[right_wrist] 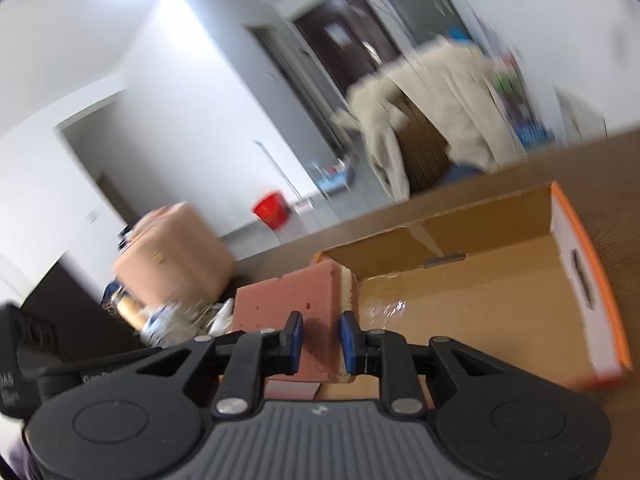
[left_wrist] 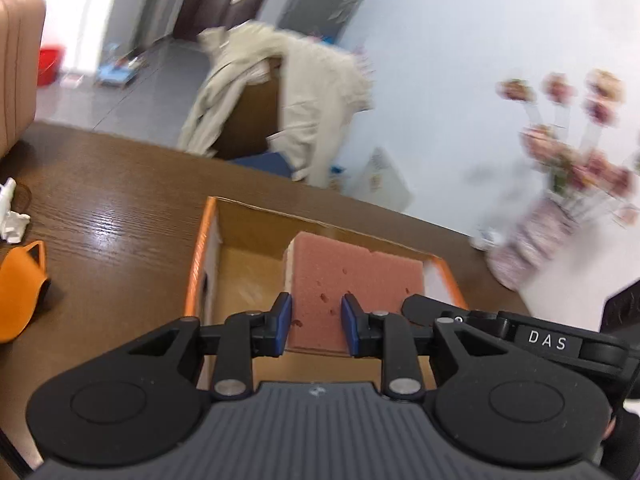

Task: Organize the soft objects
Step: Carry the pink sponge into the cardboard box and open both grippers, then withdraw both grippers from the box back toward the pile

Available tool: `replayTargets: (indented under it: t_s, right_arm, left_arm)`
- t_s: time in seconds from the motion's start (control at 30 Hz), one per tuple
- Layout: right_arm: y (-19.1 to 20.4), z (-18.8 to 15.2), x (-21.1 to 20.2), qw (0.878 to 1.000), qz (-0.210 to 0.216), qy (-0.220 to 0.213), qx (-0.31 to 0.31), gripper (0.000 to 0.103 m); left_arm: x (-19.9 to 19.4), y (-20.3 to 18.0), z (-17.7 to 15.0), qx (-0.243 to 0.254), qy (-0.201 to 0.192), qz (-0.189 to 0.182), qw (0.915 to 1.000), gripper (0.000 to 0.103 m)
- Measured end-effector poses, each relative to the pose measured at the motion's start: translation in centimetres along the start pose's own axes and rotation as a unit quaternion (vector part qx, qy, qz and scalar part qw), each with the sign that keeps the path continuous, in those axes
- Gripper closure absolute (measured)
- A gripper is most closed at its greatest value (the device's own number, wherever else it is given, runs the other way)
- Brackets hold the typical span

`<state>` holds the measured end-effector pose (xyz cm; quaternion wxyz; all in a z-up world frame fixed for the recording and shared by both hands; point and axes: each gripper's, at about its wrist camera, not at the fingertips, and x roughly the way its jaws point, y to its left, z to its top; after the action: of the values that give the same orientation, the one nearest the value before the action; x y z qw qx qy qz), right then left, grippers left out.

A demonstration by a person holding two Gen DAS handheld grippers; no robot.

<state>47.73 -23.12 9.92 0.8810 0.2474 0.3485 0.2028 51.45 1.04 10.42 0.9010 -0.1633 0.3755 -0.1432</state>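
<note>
**Inspector:** Grippers first.

**Assistant:** The left gripper (left_wrist: 316, 322) has its blue pads against both sides of the pink sponge (left_wrist: 352, 276), clamping it. The right gripper (right_wrist: 321, 338) pinches the same sponge (right_wrist: 288, 300) at a corner, pads narrow and pressing its faces. The sponge has a pink face over a cream layer.

**Inspector:** Position relative to the cardboard box?

**Assistant:** The sponge sits over the cardboard box (right_wrist: 460, 308), against one end wall and partly above the rim. The box floor beyond the sponge is bare cardboard, running to the orange-edged end wall with its handle slot.

**Inspector:** Edges?

**Assistant:** The orange rim (left_wrist: 198, 252) encloses the sides; the near wall passes under both grippers. The box stands on the wooden table (left_wrist: 120, 208).

**Inspector:** Surroundings?

**Assistant:** Beside the box, an orange item (left_wrist: 20, 288) and white crumpled material (left_wrist: 12, 216) lie on the table, apart from the rim. Beyond the box stand blurred flowers (left_wrist: 568, 152). Behind the table, a beige coat (left_wrist: 304, 96) drapes a chair.
</note>
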Motion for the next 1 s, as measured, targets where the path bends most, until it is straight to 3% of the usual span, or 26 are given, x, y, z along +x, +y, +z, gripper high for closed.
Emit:
replayTargets:
  t_s: [0.2, 0.27, 0.33, 0.5, 0.63, 0.77, 1.0]
  right_arm:
    - [-3.9, 4.4, 11.5, 0.996, -0.054, 0.058, 0.048, 0.083]
    - [-4.9, 4.6, 14.2, 0.993, -0.068, 0.073, 0.061, 0.082]
    - [-5.7, 4.2, 15.8, 0.991, -0.076, 0.08, 0.071, 0.082]
    - [-5.6, 3.9, 17.3, 0.991, -0.073, 0.089, 0.06, 0.081]
    - [-4.9, 4.4, 15.8, 0.993, -0.085, 0.074, 0.043, 0.08]
    - [-3.5, 4.9, 12.0, 0.994, -0.084, 0.058, 0.029, 0.079]
    - [0.1, 5.6, 0.7, 0.995, -0.092, 0.012, -0.04, 0.063]
  left_arm:
    - [10.0, 3.6, 3.9, -0.002, 0.069, 0.064, 0.9956, 0.076]
    - [11.3, 4.3, 4.0, -0.008, 0.082, 0.072, 0.994, 0.075]
    - [11.8, 4.1, 3.8, 0.017, 0.075, 0.083, 0.9936, 0.07]
    - [11.6, 4.1, 4.0, 0.032, 0.062, 0.091, 0.9934, 0.066]
    - [10.2, 3.8, 4.1, 0.04, 0.056, 0.103, 0.9923, 0.065]
    - [6.0, 2.8, 4.5, 0.044, 0.032, 0.107, 0.9928, 0.062]
    - [-3.5, -0.6, 2.7, 0.099, -0.007, 0.102, 0.9899, 0.031]
